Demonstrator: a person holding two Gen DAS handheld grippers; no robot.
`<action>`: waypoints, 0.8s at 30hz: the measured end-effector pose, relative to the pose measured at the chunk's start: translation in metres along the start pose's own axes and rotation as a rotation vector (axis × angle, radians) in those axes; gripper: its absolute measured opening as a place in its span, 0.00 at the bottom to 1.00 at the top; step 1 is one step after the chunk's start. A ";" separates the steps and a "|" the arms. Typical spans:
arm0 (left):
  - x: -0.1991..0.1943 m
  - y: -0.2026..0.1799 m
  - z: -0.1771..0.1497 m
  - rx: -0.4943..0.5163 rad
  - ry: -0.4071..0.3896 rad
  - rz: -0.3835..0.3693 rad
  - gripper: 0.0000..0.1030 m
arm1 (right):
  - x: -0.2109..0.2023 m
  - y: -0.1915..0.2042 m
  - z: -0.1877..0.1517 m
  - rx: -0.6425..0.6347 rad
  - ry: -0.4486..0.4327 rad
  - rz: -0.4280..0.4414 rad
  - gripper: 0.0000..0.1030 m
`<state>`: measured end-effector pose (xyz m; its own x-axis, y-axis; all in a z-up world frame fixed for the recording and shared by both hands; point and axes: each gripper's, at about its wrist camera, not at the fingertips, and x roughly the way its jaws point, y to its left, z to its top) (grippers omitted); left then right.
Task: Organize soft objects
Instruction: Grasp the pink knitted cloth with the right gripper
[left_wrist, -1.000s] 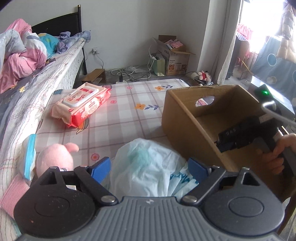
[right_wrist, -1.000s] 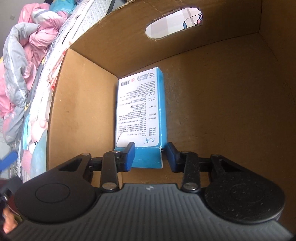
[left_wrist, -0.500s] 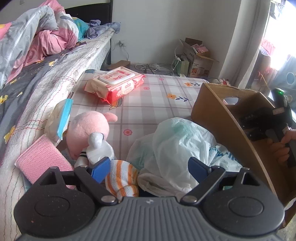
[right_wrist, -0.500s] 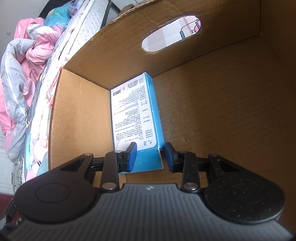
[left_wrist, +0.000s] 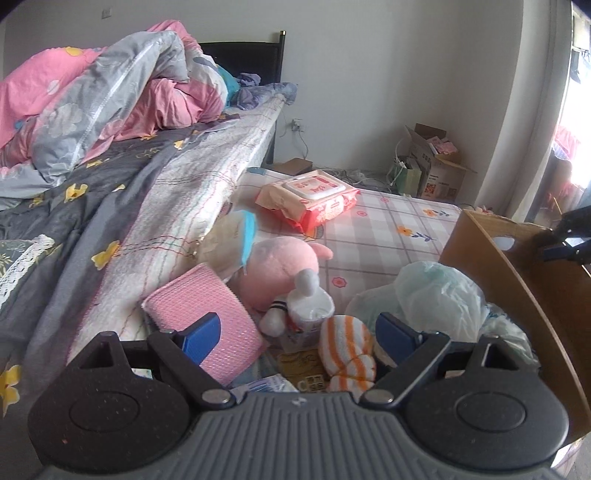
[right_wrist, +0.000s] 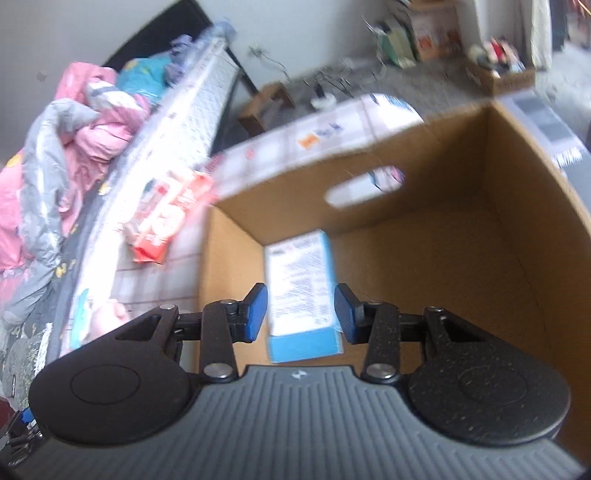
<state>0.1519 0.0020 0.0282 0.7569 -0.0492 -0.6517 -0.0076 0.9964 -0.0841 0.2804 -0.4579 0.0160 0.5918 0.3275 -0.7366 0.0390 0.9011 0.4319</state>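
My left gripper (left_wrist: 293, 332) is open and empty above a pile on the checked table: a pink plush toy (left_wrist: 280, 273), an orange-striped sock (left_wrist: 347, 350), a pink cloth pad (left_wrist: 207, 325) and a white plastic bag (left_wrist: 439, 299). A red wet-wipes pack (left_wrist: 314, 199) lies farther back. My right gripper (right_wrist: 300, 314) is open over the cardboard box (right_wrist: 480, 258). A blue tissue box (right_wrist: 301, 295) lies on the box floor between the spread fingers, apart from them. The right wrist view is blurred.
A bed (left_wrist: 110, 155) with pink and grey quilts runs along the left. The cardboard box wall (left_wrist: 517, 295) stands on the right. Floor clutter, cables and another carton (left_wrist: 432, 166) are at the far wall.
My right gripper has opened and let go of the blue tissue box, then lifted back out of the cardboard box. My left gripper has swung left toward the plush and sock.
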 end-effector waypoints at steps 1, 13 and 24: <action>-0.001 0.007 -0.002 -0.009 -0.003 0.013 0.89 | -0.008 0.012 0.000 -0.023 -0.015 0.020 0.39; 0.024 0.054 -0.021 -0.090 0.042 0.074 0.86 | 0.020 0.225 -0.058 -0.400 0.155 0.380 0.43; 0.061 0.072 -0.026 -0.118 0.089 0.058 0.67 | 0.137 0.336 -0.111 -0.633 0.326 0.472 0.44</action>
<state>0.1810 0.0686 -0.0373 0.6919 -0.0027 -0.7220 -0.1306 0.9830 -0.1289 0.2851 -0.0784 0.0022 0.1678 0.6865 -0.7075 -0.6678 0.6071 0.4307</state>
